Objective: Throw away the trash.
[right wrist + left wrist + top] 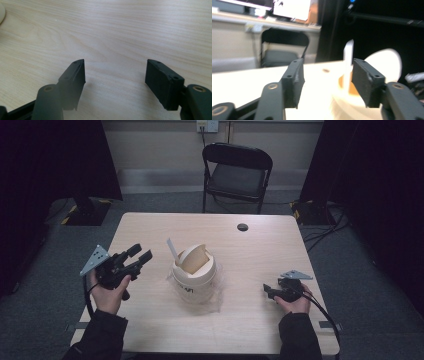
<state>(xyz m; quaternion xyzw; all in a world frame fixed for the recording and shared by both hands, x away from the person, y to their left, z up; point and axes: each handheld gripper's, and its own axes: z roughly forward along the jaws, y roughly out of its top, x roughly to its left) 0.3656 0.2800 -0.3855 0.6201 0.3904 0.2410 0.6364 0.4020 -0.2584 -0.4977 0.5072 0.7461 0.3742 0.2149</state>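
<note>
Now, done: white strip (171,249) stands in small bin (194,279).
Left gripper (140,255): jaws apart, empty, bin just ahead.
Right gripper (268,290): jaws apart, empty, resting.
Left: nothing evident.

Dark long sleeves on both forearms. Left gripper (139,257) and right gripper (267,290): black bodies, grey three-cornered top plates, black trailing cables, flat black jaws (brass-coloured pivot rivets, small screw holes).

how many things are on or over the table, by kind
Small lidded bin with white strip in it: 1
Clear plastic sheet beneath it: 1
Grippers, left gripper and right gripper: 2
Total: 4
</note>
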